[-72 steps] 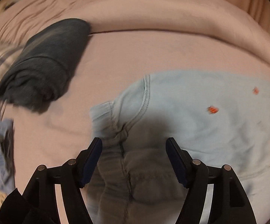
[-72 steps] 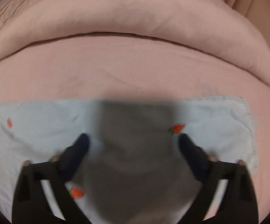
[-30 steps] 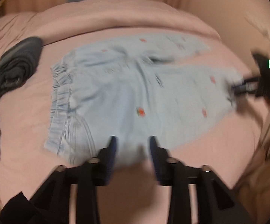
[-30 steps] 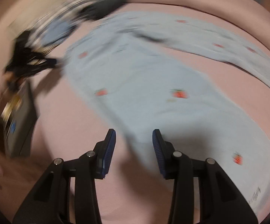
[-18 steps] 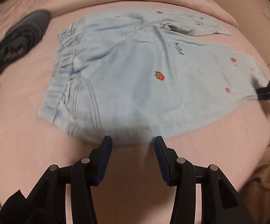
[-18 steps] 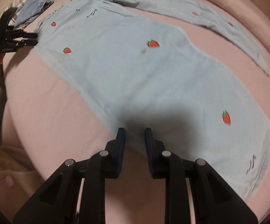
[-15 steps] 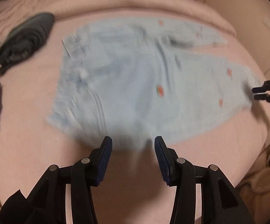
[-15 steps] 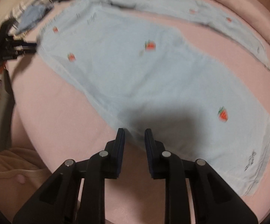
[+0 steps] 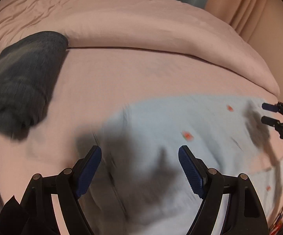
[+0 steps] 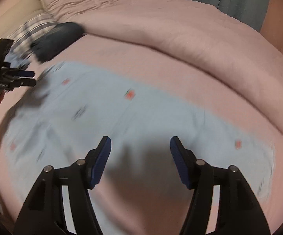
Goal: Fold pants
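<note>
Light blue pants [image 9: 190,121] with small red strawberry prints lie as one long band across the pink bed. My left gripper [image 9: 140,152] hovers over their waist end, casting a dark shadow. Its jaws are opening, and only the cloth lying below shows between the pads. My right gripper [image 10: 140,143] hangs over the near edge of the pants [image 10: 122,105] toward the leg end. Its jaws are also opening, and the pads press on nothing. Each gripper appears at the edge of the other's view: the right gripper [image 9: 268,113] and the left gripper [image 10: 27,78].
A folded dark grey garment [image 9: 24,82] lies left of the pants, and a plaid cloth [image 10: 31,29] lies beyond it. A rolled pink duvet [image 9: 141,29] runs along the back of the bed. Curtains hang behind. A hand holds the left gripper's handle.
Both grippers swept from the bed's near edge inward over the pants, and their jaws widened. The two spread legs now read as a single band.
</note>
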`<control>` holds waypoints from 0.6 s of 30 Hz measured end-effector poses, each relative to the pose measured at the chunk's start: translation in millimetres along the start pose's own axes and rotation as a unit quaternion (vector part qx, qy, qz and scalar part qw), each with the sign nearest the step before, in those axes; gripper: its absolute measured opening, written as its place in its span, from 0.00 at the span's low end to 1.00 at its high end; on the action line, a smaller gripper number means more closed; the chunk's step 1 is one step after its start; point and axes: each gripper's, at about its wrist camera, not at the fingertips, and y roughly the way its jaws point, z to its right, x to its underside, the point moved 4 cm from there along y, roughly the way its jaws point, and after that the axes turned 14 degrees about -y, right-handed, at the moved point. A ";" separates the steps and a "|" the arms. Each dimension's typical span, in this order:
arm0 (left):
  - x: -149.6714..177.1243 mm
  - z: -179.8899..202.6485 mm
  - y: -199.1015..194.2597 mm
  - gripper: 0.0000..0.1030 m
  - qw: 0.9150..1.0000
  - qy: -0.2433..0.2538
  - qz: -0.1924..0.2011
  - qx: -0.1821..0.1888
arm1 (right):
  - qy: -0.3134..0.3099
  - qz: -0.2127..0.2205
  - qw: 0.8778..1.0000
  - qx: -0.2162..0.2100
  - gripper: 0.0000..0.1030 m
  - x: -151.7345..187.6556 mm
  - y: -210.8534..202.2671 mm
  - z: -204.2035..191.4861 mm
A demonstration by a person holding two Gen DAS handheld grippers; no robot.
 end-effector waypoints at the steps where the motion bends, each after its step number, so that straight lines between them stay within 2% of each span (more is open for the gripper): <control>1: -4.4 -1.3 3.9 0.79 1.000 0.002 -0.006 0.003 | -0.001 -0.002 1.000 -0.002 0.62 -9.8 6.3 7.6; 5: -19.0 -14.8 25.3 0.79 0.998 0.015 -0.051 0.019 | -0.029 -0.027 0.999 -0.019 0.62 -38.1 42.6 29.2; 7: -19.5 -26.1 33.5 0.79 0.997 -0.002 -0.075 0.019 | -0.050 -0.047 0.997 -0.023 0.65 -46.5 62.8 34.7; 8: -17.7 -30.5 36.7 0.79 0.996 -0.011 -0.086 0.024 | -0.056 -0.066 0.996 -0.031 0.72 -45.5 74.1 37.2; 10: -13.7 -30.8 39.6 0.78 0.996 0.000 -0.085 0.026 | -0.057 -0.129 0.989 -0.049 0.77 -34.8 101.1 40.3; 11: -10.6 -26.5 38.5 0.75 0.997 0.016 -0.076 0.021 | -0.065 -0.124 0.989 -0.045 0.76 -35.7 103.3 39.2; 12: -9.6 -23.5 38.3 0.64 0.997 0.025 -0.071 0.015 | -0.074 -0.127 0.988 -0.044 0.74 -37.9 103.1 37.4; 13: -8.6 -21.5 38.0 0.57 0.997 0.035 -0.064 0.009 | -0.077 -0.129 0.988 -0.044 0.63 -39.2 102.8 36.7; 14: -7.4 -18.9 35.3 0.37 0.997 0.041 -0.059 0.011 | -0.083 -0.128 0.988 -0.039 0.36 -41.3 100.8 36.2; 15: -6.0 -16.2 30.6 0.24 0.997 0.045 -0.053 0.016 | -0.087 -0.120 0.988 -0.030 0.14 -44.6 96.7 35.7; 16: -3.6 -14.2 26.6 0.23 0.997 0.052 -0.048 0.014 | -0.090 -0.113 0.990 -0.011 0.05 -48.0 91.2 35.5; 18: -3.8 -13.3 20.5 0.20 0.997 0.067 -0.036 -0.001 | -0.105 -0.106 0.989 0.005 0.04 -47.7 83.9 27.9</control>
